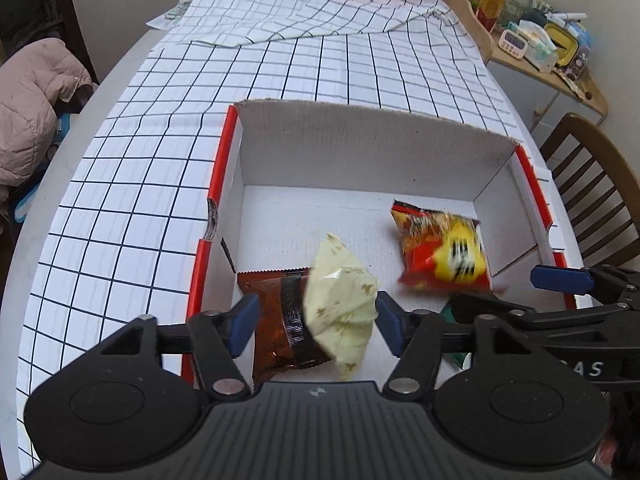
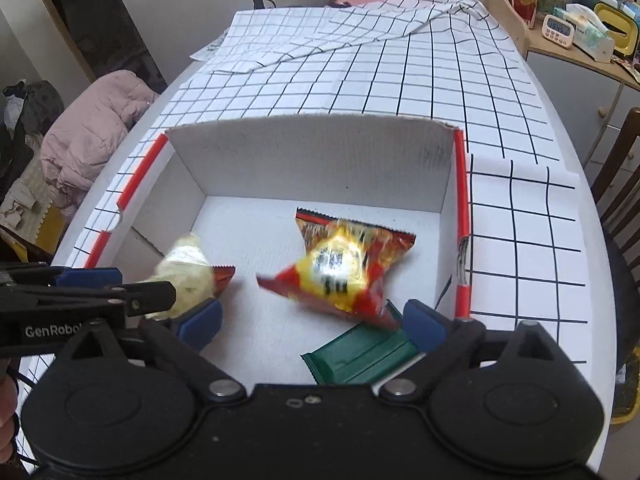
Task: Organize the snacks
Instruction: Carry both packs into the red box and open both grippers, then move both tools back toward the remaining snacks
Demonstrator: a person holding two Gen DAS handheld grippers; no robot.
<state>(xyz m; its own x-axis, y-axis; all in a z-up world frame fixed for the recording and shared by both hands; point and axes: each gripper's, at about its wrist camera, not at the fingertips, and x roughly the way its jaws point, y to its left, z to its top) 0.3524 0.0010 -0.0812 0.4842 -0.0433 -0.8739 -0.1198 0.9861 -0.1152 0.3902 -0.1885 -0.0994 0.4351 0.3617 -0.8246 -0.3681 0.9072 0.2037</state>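
Note:
A white cardboard box (image 1: pixel 360 148) with red edges sits on the checked tablecloth; it also shows in the right wrist view (image 2: pixel 320 160). My left gripper (image 1: pixel 316 322) is open over the box's near left part, with a cream packet (image 1: pixel 340 304) between its fingers, apart from both pads. A brown packet (image 1: pixel 276 320) lies beneath it. My right gripper (image 2: pixel 312 322) is open over the box's near right. A blurred red-and-yellow packet (image 2: pixel 344 268) is beyond its fingers, and a green packet (image 2: pixel 360 356) lies on the box floor. The red-and-yellow packet also shows in the left wrist view (image 1: pixel 444 252).
A folded checked cloth (image 1: pixel 312 16) lies at the table's far end. A wooden shelf (image 1: pixel 540 48) with bottles, a timer and tissues stands at the right. A wooden chair (image 1: pixel 592 184) is to the right, a pink jacket (image 1: pixel 32 100) to the left.

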